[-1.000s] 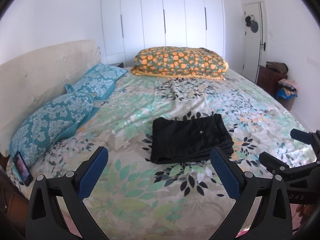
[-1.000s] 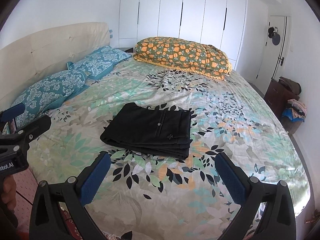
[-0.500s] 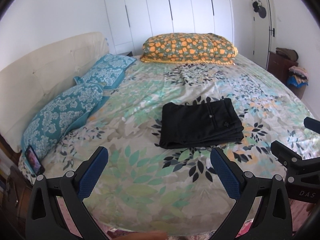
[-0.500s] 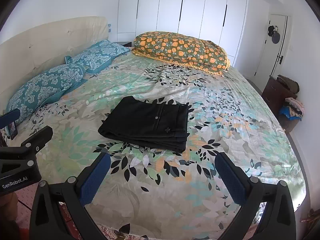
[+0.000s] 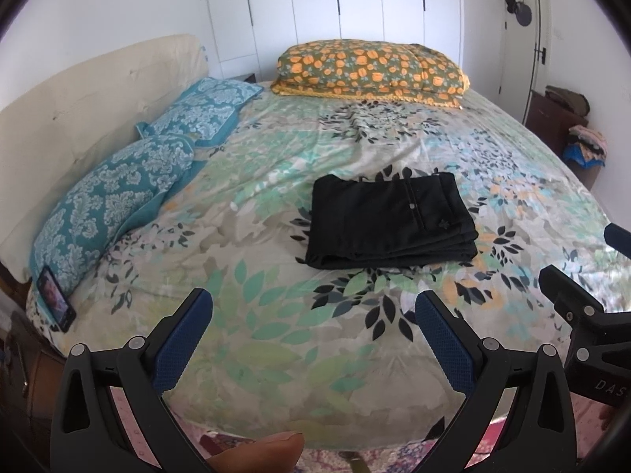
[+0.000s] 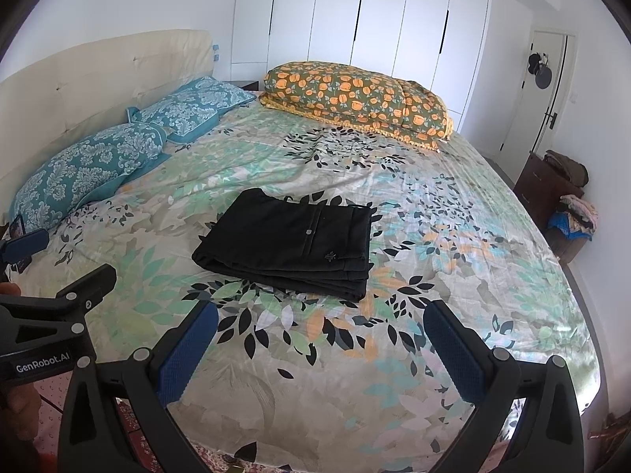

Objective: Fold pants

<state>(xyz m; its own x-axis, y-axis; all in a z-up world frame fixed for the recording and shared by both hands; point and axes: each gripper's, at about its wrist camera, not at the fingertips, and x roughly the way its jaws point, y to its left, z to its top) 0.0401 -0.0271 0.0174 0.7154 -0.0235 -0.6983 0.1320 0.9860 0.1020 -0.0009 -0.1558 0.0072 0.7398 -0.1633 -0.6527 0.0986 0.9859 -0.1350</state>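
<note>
Black pants [image 5: 388, 222] folded into flat rectangle, lying mid-frame on floral bed [image 5: 252, 244]. Left gripper [image 5: 313, 335] at lower frame, spread wide, grasping nothing, well short of pants. Right gripper [image 6: 321, 339] likewise released and empty, low in its view. Two teal pillows [image 6: 84, 165] at left by headboard; orange-flowered quilt [image 6: 355, 104] at upper centre.

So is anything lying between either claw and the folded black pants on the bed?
Nothing visible: only bare floral bedspread separates the right claw and left claw from the pants.
</note>
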